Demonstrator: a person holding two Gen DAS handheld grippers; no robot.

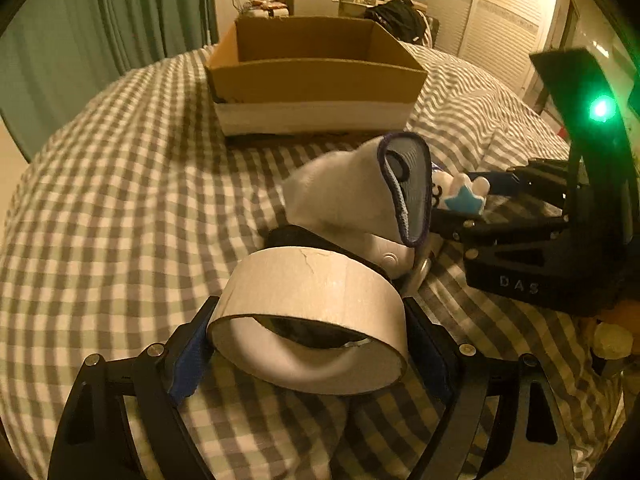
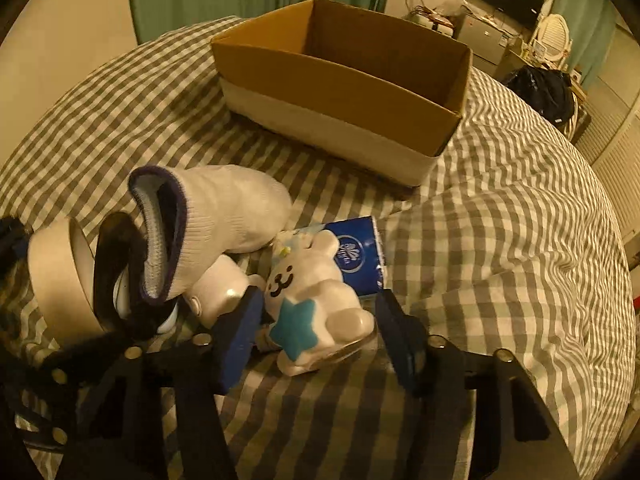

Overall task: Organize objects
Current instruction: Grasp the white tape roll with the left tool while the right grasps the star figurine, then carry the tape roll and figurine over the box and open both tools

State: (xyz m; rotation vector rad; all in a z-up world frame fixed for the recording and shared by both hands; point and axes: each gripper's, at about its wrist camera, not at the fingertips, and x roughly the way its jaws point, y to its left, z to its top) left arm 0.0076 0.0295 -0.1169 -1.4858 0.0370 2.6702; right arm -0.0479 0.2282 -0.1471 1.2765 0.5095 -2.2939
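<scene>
Two grippers work the near end of a checked bedspread (image 2: 500,240), each set around its own item. Nearest in the left wrist view, the left gripper (image 1: 306,350) has its blue pads pressed against the two sides of a cardboard tape ring (image 1: 308,320), so it appears closed on the ring, whose open hole faces the camera and whose axis runs near to far. In the right wrist view, the right gripper (image 2: 316,336) straddles a white bear toy (image 2: 316,300) with a blue star on its front; the fingers stand apart with a gap showing on the right side, so I judge it open and not yet gripping. Just beyond the ring lie a dark strap-like item (image 2: 116,264), a small white gadget (image 2: 216,292) and a white sock (image 1: 344,196) with a dark cuff, all touching in a heap. Behind the bear sits a blue tissue pack (image 2: 358,258). Farther off, straight ahead of both grippers, stands the open cardboard box (image 1: 316,76), its long side lying left to right. The left gripper looks readier to carry forward into the box.
</scene>
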